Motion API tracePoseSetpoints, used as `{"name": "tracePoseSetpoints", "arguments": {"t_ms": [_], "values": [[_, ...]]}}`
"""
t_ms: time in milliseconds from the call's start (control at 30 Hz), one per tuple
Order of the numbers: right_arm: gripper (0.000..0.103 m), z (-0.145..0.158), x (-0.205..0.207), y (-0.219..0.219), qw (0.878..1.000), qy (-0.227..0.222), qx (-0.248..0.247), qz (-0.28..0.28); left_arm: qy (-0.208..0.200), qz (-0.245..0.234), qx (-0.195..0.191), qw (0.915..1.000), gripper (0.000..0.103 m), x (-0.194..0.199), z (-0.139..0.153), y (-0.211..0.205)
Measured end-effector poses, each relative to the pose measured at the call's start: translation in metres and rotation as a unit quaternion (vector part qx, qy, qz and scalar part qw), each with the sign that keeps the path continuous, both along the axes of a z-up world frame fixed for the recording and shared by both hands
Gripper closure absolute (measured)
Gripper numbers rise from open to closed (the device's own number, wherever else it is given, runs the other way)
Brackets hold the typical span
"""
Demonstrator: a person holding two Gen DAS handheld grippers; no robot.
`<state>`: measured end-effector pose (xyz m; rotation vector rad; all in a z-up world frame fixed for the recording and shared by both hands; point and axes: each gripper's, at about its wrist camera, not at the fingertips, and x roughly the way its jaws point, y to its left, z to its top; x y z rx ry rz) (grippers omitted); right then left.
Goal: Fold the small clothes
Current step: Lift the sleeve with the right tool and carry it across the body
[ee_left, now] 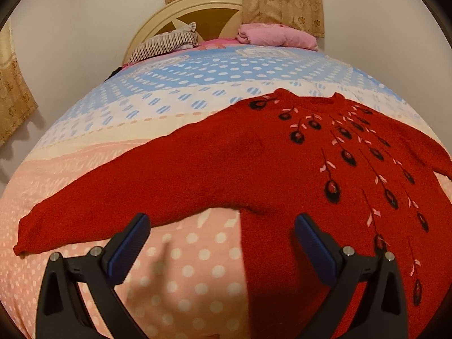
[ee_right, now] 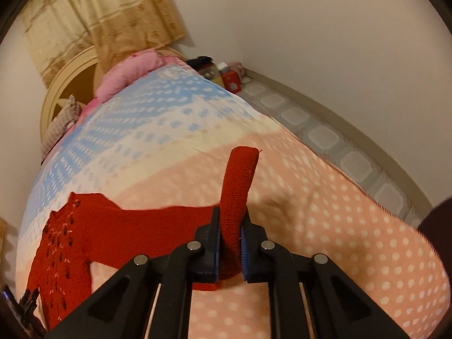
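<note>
Red sweater (ee_left: 254, 169) spread flat on bed (ee_left: 197, 254). Right hand-held gripper (ee_right: 230, 243) clamped on sleeve (ee_right: 238, 186) — cuff upright. Left hand-held gripper (ee_left: 221, 234) released — holding nothing.

Left gripper (ee_left: 221, 233): matte black plastic frame, two angled fingers (ee_left: 128, 250) lined with dark blue ribbed pads, round silver screw heads at pivots, triangular cut-outs in arms. Right gripper (ee_right: 230, 244): same black frame, blue pad edges, four silver round screws across linkage, triangular recesses, pale slots along inner bars.
</note>
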<state>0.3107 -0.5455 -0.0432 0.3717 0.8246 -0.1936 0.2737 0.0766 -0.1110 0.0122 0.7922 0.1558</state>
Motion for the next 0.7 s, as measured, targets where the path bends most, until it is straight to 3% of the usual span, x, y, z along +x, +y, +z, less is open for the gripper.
{"name": "tracePoseSetpoints", "arguments": {"t_ms": [200, 533, 700], "values": [[0.094, 0.044, 0.013, 0.046, 0.998, -0.029, -0.021, 0.042, -0.001, 0.006, -0.014, 0.9999, 0.000, -0.006, -0.002, 0.010], [0.094, 0.155, 0.023, 0.122, 0.985, -0.128, -0.062, 0.094, -0.006, 0.007, -0.033, 0.9994, 0.000, -0.014, -0.004, 0.015], [0.094, 0.181, 0.033, 0.170, 0.977, -0.149, -0.077, 0.133, -0.011, 0.007, -0.040, 0.9991, 0.000, -0.017, -0.003, 0.017]]}}
